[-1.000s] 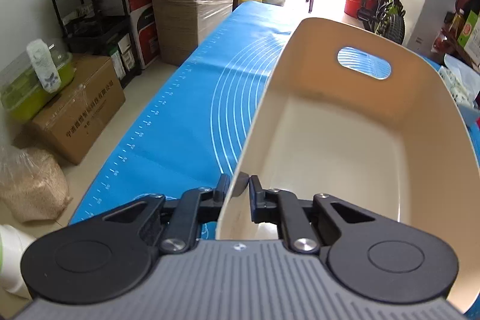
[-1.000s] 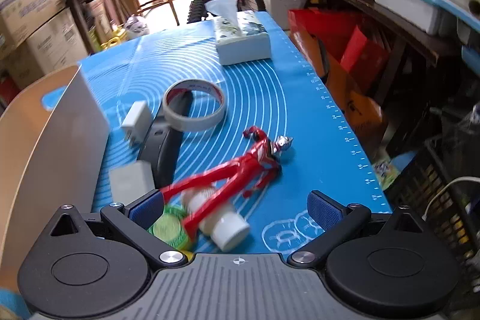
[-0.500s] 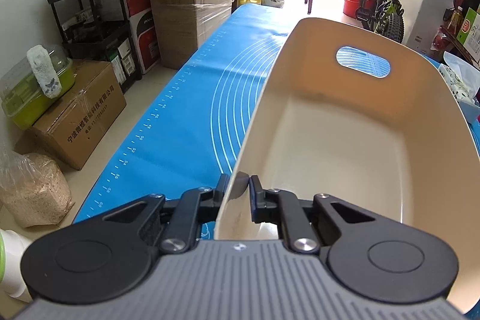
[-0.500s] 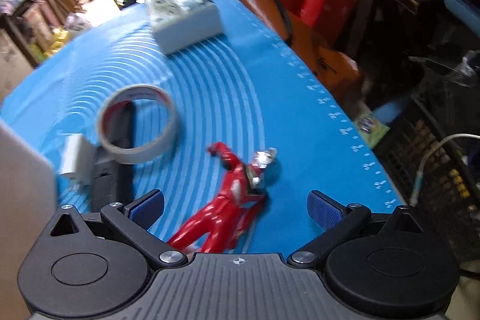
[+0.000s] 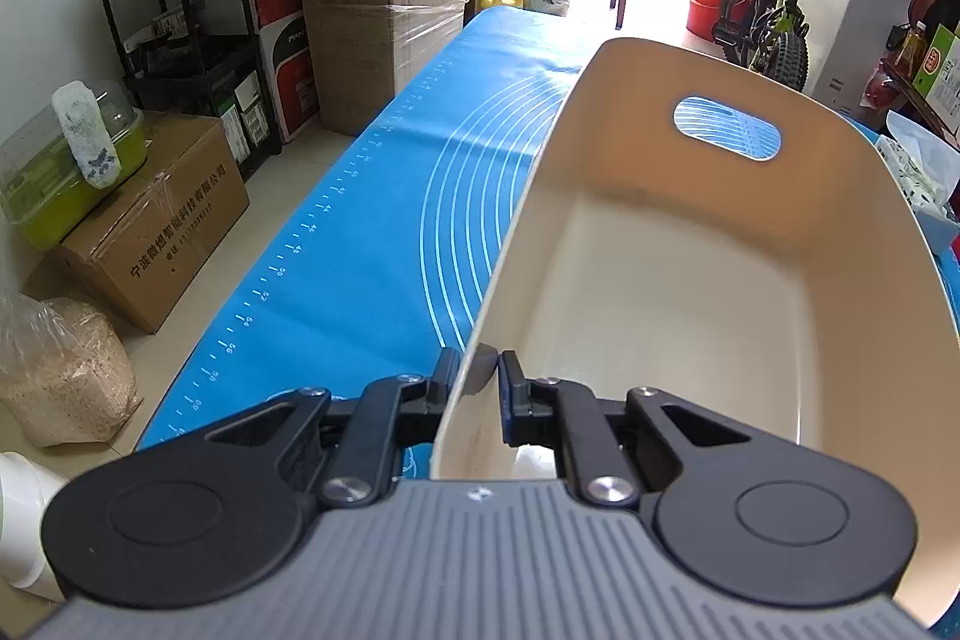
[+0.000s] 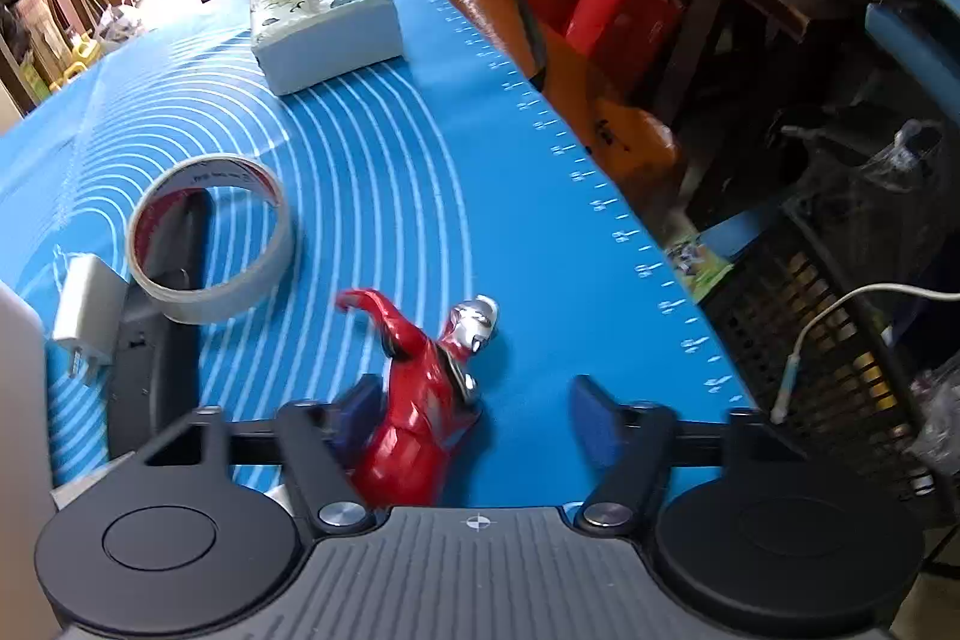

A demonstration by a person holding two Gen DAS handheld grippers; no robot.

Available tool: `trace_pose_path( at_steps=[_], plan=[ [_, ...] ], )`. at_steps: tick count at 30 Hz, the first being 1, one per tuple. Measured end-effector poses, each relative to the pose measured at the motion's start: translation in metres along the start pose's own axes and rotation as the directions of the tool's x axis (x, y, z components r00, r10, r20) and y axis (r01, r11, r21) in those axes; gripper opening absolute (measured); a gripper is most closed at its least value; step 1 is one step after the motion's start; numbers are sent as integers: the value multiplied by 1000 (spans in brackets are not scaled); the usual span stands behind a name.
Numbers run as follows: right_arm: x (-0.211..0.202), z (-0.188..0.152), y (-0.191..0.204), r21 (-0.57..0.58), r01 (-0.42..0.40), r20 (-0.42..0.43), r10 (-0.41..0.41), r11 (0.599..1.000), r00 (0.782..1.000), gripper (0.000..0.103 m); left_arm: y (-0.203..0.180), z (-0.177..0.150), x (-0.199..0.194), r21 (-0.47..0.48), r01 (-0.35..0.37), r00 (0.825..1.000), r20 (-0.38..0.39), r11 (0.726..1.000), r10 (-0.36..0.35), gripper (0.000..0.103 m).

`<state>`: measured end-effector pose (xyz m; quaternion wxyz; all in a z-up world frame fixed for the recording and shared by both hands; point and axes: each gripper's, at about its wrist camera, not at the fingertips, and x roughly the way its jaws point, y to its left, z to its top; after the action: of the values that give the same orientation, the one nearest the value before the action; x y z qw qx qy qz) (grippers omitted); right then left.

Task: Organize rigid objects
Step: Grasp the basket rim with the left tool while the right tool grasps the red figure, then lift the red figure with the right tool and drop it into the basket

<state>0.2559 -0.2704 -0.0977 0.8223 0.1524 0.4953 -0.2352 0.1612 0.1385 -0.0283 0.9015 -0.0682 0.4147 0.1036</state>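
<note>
The left tool (image 5: 480,376) pinches the cream plastic bin's (image 5: 660,316) near wall. The right tool (image 6: 474,409) is wide open around the red toy figure (image 6: 420,400).

Bright daylight, fisheye-warped edges

A long table under a blue mat (image 6: 420,172) printed with white concentric arcs and ruler ticks along both edges. On the left half, a cream bin (image 5: 660,292) with a handle cutout at its far end. On the right half, far end, a tissue box (image 6: 327,22) with a sheet sticking up. Nearer, a roll of white tape (image 6: 210,238) leaning over the far end of a black flat device (image 6: 162,340); a white plug adapter (image 6: 87,316) touching that device's left side. Nearest, a red-and-silver action figure (image 6: 426,388) lying flat, head pointing to the far right.
</note>
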Motion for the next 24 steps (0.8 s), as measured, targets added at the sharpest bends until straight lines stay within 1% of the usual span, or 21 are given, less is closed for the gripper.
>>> trace_pose_path(
  at_steps=[1,3,4,7,13,20,24],
  plan=[
    [-1,0,-2,-5,-4,4,4,1000,1000,53,0,0,0,0,0,1000,0,1000,0,15],
    [-3,0,-9,-6,-7,10,7,1000,1000,39,0,0,0,3,-1,1000,2,1000,1,15],
    [-4,-1,-13,-4,-14,12,14,1000,1000,37,0,0,0,3,-1,1000,2,1000,1,15],
    [-6,-2,-23,0,-59,15,59,998,998,37,0,-1,0,0,1,1000,3,1000,-1,15],
    [-10,-5,-31,-3,-68,31,68,998,997,37,0,0,0,-6,3,1000,2,1000,-2,15],
    [-23,-6,-32,-71,-71,85,77,995,993,37,1,0,0,-3,2,1000,4,1000,-2,15],
    [-32,-7,-34,-94,-92,115,103,991,988,37,1,-1,0,-4,2,1000,4,1000,-2,15]
  ],
)
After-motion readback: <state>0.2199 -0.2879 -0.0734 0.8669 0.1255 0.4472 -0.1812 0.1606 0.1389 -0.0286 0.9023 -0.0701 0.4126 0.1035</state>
